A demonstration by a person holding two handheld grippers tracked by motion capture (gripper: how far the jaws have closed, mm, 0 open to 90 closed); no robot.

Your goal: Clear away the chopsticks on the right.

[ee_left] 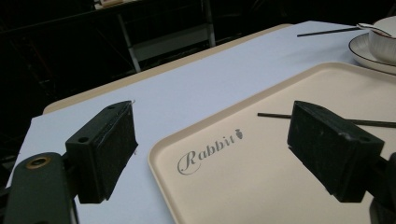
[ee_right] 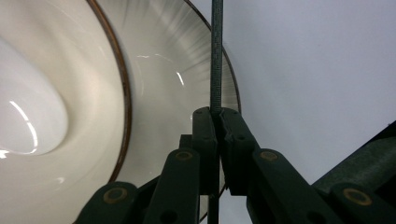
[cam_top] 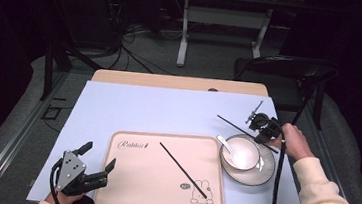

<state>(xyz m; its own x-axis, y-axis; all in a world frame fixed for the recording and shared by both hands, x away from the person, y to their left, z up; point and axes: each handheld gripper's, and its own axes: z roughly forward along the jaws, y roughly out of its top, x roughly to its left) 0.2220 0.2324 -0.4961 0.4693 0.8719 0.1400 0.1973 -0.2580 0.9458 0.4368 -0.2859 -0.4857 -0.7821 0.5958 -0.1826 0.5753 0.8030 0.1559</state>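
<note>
From above, I see my right gripper [cam_top: 265,129] at the far right of the surface [cam_top: 168,108], just behind the saucer [cam_top: 246,176], with its jaws pressed together on a thin black chopstick [cam_top: 246,133]. That chopstick runs slantwise over the far rim of the bowl [cam_top: 241,153], which sits on the saucer with a white spoon [cam_top: 226,145] leaning in it. A second chopstick [cam_top: 183,164] lies diagonally on the beige tray [cam_top: 125,187], its near end by the rabbit drawing. My left gripper [cam_top: 98,160] hovers at the tray's near left corner, jaws spread and holding nothing.

Along the left gripper [ee_left: 212,151], I look between its two wide-apart black pads: one over the pale blue mat [ee_left: 187,93], the other over the tray [ee_left: 261,186] past the "Rabbit" lettering. The tip of the tray's chopstick [ee_left: 273,115] shows just beside the right-hand pad, and the bowl [ee_left: 385,39] and saucer [ee_left: 369,51] stand far off at the upper right.

Along the right gripper [ee_right: 216,122], the jaws pinch the chopstick [ee_right: 216,56], which rises straight up the picture across the saucer's brown-edged rim [ee_right: 224,60]; the bowl [ee_right: 42,93] sits close on the left.
</note>
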